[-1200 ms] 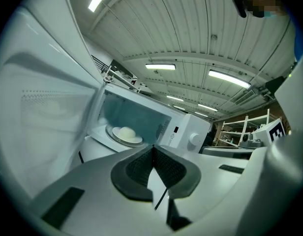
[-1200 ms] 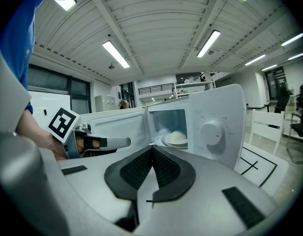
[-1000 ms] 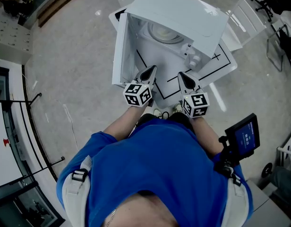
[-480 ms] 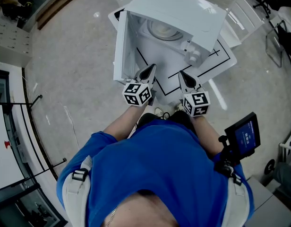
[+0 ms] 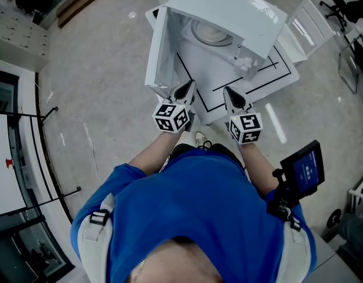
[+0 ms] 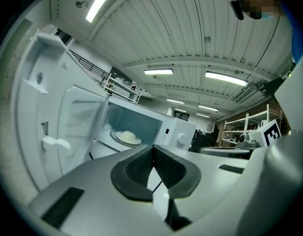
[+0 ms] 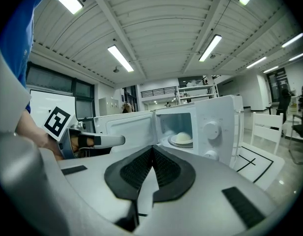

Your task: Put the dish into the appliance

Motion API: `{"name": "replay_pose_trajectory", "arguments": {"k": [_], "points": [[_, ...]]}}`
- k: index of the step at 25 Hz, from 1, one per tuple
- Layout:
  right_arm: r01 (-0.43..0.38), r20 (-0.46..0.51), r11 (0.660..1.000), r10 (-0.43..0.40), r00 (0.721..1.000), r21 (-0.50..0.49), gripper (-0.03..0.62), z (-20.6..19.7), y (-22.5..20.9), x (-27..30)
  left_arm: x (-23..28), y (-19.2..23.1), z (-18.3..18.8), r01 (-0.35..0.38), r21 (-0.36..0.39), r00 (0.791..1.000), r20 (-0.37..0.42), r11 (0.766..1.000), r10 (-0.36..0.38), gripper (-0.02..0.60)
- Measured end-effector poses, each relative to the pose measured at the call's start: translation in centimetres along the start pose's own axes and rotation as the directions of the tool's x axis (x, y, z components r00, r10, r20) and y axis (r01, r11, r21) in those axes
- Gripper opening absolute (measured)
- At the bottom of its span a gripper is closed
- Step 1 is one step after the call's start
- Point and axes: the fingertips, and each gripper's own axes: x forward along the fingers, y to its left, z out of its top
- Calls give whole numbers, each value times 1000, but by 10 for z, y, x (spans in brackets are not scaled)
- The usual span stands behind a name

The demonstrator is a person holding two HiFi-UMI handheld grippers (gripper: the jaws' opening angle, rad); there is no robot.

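The left tool point(image 5: 186, 88) and right tool point(image 5: 230, 93), both pressed together and empty, had drawn back slightly from the microwave point(image 5: 228, 7). The dish point(image 7: 182, 138) sat inside it, apparently on the turntable, with the door point(image 5: 157, 52) open. Probably only closing remained.

A white tabletop point(image 5: 280, 75) stands on the grey speckled floor point(image 5: 93, 75). Directly on it sits the white microwave point(image 5: 228, 10), with its door point(image 5: 157, 52) swung open at the microwave's left. Black tape lines point(image 5: 196, 86) cross the tabletop in front of the microwave
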Motion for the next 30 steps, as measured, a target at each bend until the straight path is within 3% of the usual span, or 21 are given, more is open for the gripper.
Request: {"name": "replay_pose_trajectory", "arguments": {"k": [8,18,25,30], "points": [[-84,-6,996,84,996,14,2,-17,37,-25,-64,5,0,-129,3,991,38,992,129,8],[-169,-19,986,169,986,4,2,-23,91,-26,-138,51,23,-276,16,957,98,961,274,8],[-131,-8,991,131,991,-2,2,-16,109,-6,-142,88,39,-256,94,964,99,962,247,8],[-92,-3,996,92,996,-14,2,-12,121,8,-135,97,47,-152,151,986,85,977,141,8]]}}
